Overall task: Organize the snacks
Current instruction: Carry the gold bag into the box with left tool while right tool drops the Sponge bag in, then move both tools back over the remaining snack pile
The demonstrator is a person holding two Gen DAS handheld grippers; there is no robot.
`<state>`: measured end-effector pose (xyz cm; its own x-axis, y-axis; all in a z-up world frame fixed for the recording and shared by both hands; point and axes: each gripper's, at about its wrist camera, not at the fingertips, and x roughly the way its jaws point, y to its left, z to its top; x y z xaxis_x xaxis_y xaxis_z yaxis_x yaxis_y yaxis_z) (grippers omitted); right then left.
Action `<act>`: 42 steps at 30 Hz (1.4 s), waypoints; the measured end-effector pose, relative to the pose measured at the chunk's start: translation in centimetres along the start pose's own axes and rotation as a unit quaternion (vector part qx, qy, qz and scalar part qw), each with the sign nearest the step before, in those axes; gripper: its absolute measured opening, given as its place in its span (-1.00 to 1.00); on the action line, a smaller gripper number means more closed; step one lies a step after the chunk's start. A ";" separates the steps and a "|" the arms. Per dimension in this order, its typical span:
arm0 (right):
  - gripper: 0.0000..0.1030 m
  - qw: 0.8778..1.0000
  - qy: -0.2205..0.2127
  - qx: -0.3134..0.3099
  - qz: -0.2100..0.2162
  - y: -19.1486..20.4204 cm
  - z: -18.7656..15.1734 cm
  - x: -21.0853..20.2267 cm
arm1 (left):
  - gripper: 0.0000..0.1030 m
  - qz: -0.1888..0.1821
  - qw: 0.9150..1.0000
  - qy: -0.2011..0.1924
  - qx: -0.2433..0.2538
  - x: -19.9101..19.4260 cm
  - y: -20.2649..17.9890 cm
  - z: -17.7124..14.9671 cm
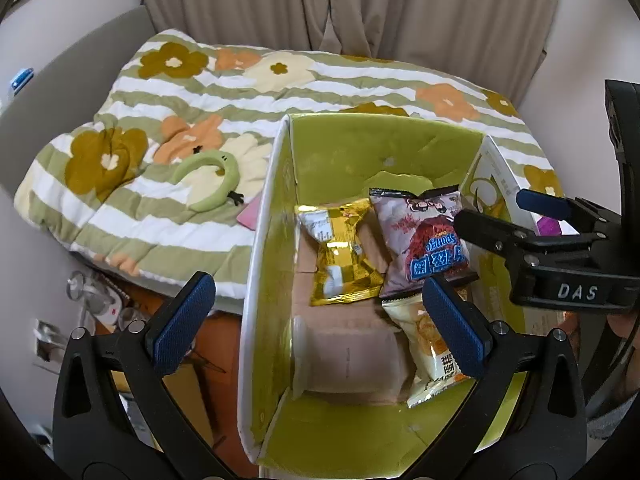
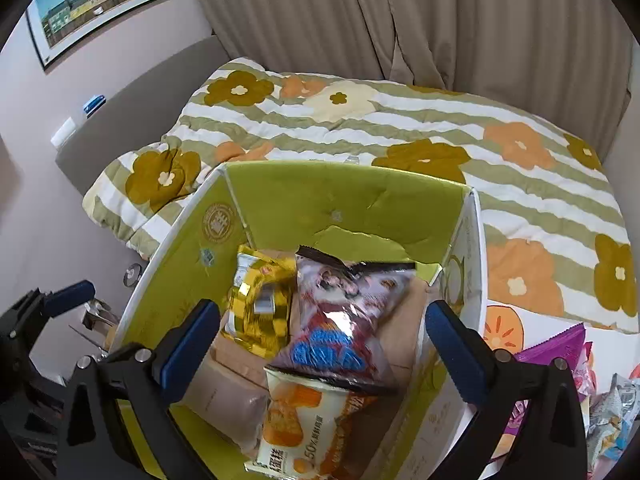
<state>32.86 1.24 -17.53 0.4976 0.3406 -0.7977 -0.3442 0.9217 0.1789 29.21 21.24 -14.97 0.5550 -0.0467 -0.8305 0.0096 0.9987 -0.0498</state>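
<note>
Two spread claws, left [image 1: 320, 320] and right [image 2: 320, 344], over green box [image 1: 360, 148] beside floral quilt [image 1: 180, 92], curtain [image 1: 360, 4] behind, possibly bedroom.

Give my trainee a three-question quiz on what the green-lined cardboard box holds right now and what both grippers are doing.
1. True or false: the left gripper is shut on a packet.
2. How many snack packets lie in the green-lined cardboard box?
3. Which packet overlaps the white-and-orange snack packet: A) the gold foil snack packet, or B) the pink-and-blue printed snack bag?

Key: 1. False; both it and the right gripper are open and empty. 2. Three. 3. B.
</note>
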 end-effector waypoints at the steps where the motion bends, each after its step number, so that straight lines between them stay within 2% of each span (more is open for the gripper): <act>1: 0.99 1.000 0.001 -0.001 0.001 0.1 -0.1 -0.1 | 0.99 0.000 1.000 -0.001 0.000 -0.1 0.0 -0.1; 11: 0.99 0.999 -0.040 -0.002 -0.002 1.5 -0.6 -5.1 | 0.99 -0.010 0.999 -0.042 0.002 -4.7 -0.5 -0.8; 16: 0.99 0.998 -0.067 -0.003 -0.018 2.5 -1.4 -8.6 | 0.99 -0.009 0.997 -0.076 0.007 -7.6 -0.9 -1.5; 22: 0.99 0.993 -0.104 0.004 -0.057 3.4 -2.8 -13.2 | 0.99 -0.003 0.992 -0.124 0.034 -11.1 -1.9 -2.2; 24: 0.99 0.991 -0.111 0.011 -0.070 3.3 -3.4 -14.3 | 0.99 -0.016 0.990 -0.135 0.039 -12.1 -2.4 -2.3; 26: 0.99 0.989 -0.118 0.020 -0.083 3.0 -4.2 -15.7 | 0.99 -0.043 0.988 -0.141 0.042 -12.9 -2.9 -2.5; 28: 0.99 0.987 -0.126 0.030 -0.094 2.6 -5.1 -16.8 | 0.99 -0.052 0.987 -0.144 0.041 -13.4 -3.5 -2.7; 31: 0.99 0.984 -0.136 0.048 -0.109 1.6 -6.6 -18.5 | 0.99 -0.071 0.986 -0.148 0.040 -14.0 -4.9 -3.1; 36: 0.99 0.972 -0.157 0.071 -0.157 -1.4 -9.7 -22.0 | 0.99 -0.088 0.983 -0.153 0.047 -14.7 -8.9 -3.9; 42: 0.99 0.968 -0.162 0.083 -0.171 -6.8 -13.6 -25.8 | 0.99 -0.113 0.982 -0.134 0.064 -15.1 -16.4 -6.0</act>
<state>11.56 -16.36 -5.95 0.7922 0.0267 -0.6097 0.0036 0.9988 0.0484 15.71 5.48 -4.93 0.7258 -0.2787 -0.6290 0.2535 0.9583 -0.1321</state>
